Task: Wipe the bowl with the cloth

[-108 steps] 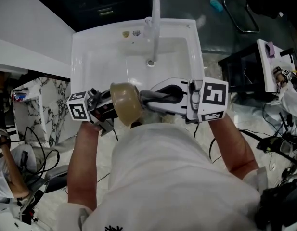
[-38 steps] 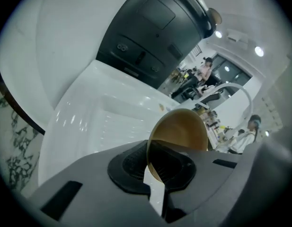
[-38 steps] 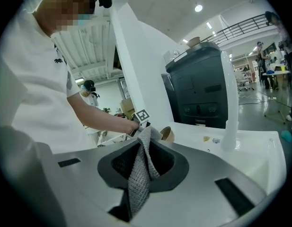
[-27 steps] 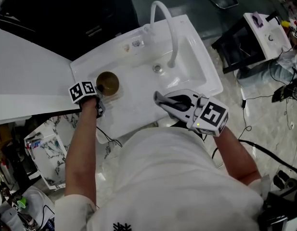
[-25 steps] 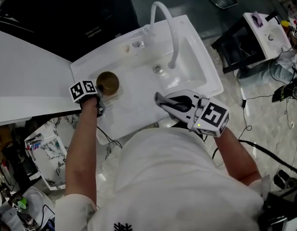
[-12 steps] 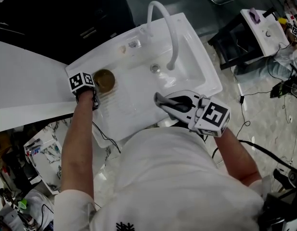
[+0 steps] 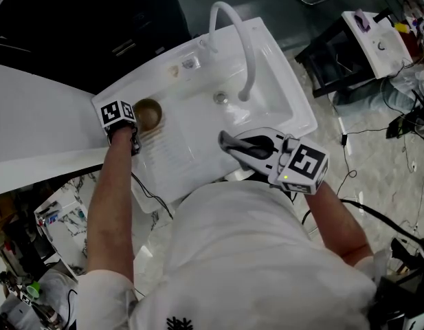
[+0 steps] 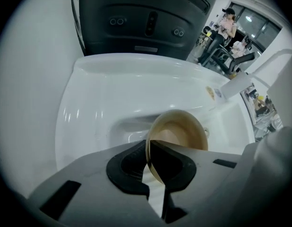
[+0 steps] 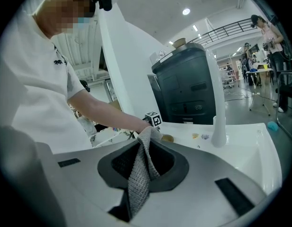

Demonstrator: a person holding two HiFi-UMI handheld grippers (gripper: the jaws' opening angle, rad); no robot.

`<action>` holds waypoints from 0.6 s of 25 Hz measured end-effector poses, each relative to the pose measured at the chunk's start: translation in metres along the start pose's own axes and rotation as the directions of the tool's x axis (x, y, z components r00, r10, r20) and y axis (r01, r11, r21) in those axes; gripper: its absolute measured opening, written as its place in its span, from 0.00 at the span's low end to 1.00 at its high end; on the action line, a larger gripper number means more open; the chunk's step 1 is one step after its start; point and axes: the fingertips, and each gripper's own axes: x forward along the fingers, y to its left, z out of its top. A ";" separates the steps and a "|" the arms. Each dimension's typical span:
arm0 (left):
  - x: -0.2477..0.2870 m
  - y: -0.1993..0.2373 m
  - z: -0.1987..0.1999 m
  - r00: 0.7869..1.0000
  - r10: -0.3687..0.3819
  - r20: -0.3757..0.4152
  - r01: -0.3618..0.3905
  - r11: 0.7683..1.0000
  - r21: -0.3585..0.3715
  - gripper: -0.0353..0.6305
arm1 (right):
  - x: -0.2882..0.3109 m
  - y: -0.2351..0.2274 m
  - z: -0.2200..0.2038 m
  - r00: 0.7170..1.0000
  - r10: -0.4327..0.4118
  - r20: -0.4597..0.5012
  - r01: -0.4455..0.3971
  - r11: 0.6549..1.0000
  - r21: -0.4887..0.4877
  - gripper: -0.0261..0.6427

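A tan bowl point(image 7: 148, 113) sits low over the left end of the white sink point(image 7: 294, 98), its brown inside facing up. My left gripper point(image 7: 134, 119) points steeply down and is shut on the bowl's near rim. In the left gripper view the rim of the bowl point(image 8: 180, 129) is pinched between the jaws of the left gripper point(image 8: 148, 149). My right gripper point(image 7: 227, 141) hovers at the sink's front edge, level, shut on a grey woven cloth point(image 9: 137, 178). The cloth hangs between the jaws of the right gripper point(image 9: 146, 137). I cannot tell whether the bowl touches the sink top.
A curved white faucet point(image 7: 233, 26) arches over the basin and its drain point(image 7: 220, 97). Small items lie on the back ledge point(image 7: 187, 63). A dark cabinet stands behind the sink. A black stand with a white device point(image 7: 376, 43) and floor cables are at the right.
Seconds ago the bowl was up at my chest with the right gripper's cloth against it. Over the last second the left gripper eased it a little lower at the sink's left end. The right gripper stayed still.
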 end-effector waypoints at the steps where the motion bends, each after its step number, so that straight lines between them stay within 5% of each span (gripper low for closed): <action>1: 0.000 0.000 0.000 1.000 0.003 0.003 -0.003 1.000 0.006 0.08 | 0.000 0.000 0.000 1.000 -0.001 0.001 0.001 1.000 -0.001 0.09; 10: -0.009 0.003 0.006 0.998 -0.003 0.060 0.001 0.999 0.033 0.20 | 0.000 0.003 0.004 1.000 -0.012 0.005 0.012 1.000 -0.009 0.09; 15: -0.033 0.000 0.019 0.985 0.002 0.172 -0.018 0.996 0.089 0.20 | 0.001 0.005 0.008 1.000 -0.020 0.002 0.020 0.999 -0.034 0.09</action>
